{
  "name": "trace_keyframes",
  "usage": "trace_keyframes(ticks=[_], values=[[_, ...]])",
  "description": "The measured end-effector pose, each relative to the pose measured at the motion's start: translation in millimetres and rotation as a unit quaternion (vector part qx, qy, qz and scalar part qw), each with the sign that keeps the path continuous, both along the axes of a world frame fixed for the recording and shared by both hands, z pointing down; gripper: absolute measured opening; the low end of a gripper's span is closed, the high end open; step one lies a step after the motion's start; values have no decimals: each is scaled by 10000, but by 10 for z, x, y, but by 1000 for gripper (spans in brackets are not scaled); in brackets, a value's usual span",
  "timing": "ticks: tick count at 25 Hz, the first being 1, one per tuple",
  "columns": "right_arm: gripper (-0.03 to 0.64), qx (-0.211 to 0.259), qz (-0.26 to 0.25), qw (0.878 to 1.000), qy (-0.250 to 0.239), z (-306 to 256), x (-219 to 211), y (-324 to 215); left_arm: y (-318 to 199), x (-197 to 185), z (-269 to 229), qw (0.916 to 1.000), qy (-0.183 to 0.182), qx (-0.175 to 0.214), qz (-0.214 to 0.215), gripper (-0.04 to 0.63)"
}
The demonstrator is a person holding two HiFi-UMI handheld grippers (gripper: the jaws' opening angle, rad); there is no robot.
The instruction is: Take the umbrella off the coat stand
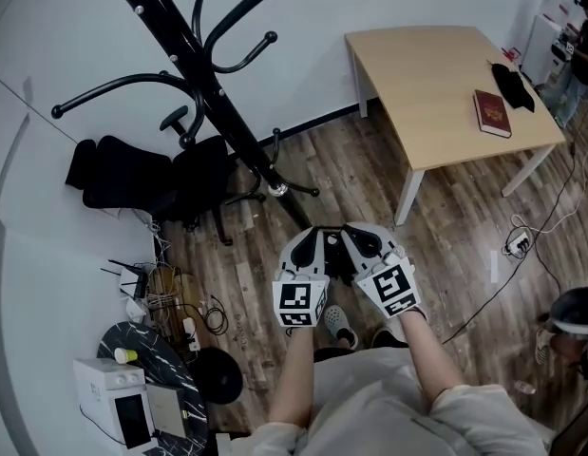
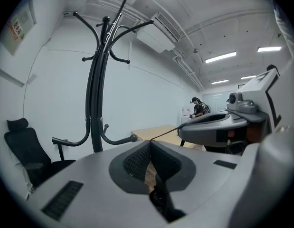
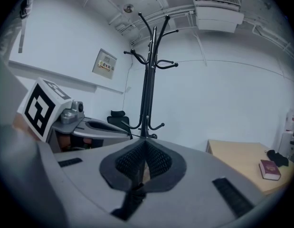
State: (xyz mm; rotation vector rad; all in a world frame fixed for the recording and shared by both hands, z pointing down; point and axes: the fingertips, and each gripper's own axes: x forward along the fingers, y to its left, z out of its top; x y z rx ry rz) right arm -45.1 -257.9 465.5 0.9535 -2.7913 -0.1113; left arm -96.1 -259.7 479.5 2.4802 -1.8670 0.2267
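The black coat stand [image 1: 194, 69] leans across the upper left of the head view, with its foot at the wall. It also rises ahead in the left gripper view [image 2: 98, 89] and the right gripper view [image 3: 147, 80]. A dark, slim umbrella [image 1: 238, 139] seems to hang close along the pole; I cannot tell it clearly from the pole. My left gripper [image 1: 312, 240] and right gripper [image 1: 355, 236] are side by side in front of the person, a short way from the stand's foot. Both are shut and hold nothing: left [image 2: 149, 146], right [image 3: 142, 148].
A black office chair [image 1: 161, 174] stands left of the stand's foot. A wooden table [image 1: 436, 74] at the upper right holds a red book [image 1: 491, 112] and a black item [image 1: 514, 85]. Cables and a white appliance [image 1: 118, 407] crowd the lower left. A person [image 1: 569, 321] is at the right edge.
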Motion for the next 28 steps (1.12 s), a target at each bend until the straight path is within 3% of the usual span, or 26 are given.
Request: trace_keyframes(ticks=[4,14,24,28], values=[[8,-3,-98,10000,-15,-7,116,92,156,103,-25,9999,-108,-8,23,23],[8,-152,-353,9988,-301,-22,183,392,544,263,-19,9999,85,-57,-68,23],[8,-217,-244,9989,-330,151,323,627,779,384,116,9999,-56,-128,-4,23],[8,-262,-453,9985,-174,270,304,850,943,398,187,9997,-23,-204,-96,23]])
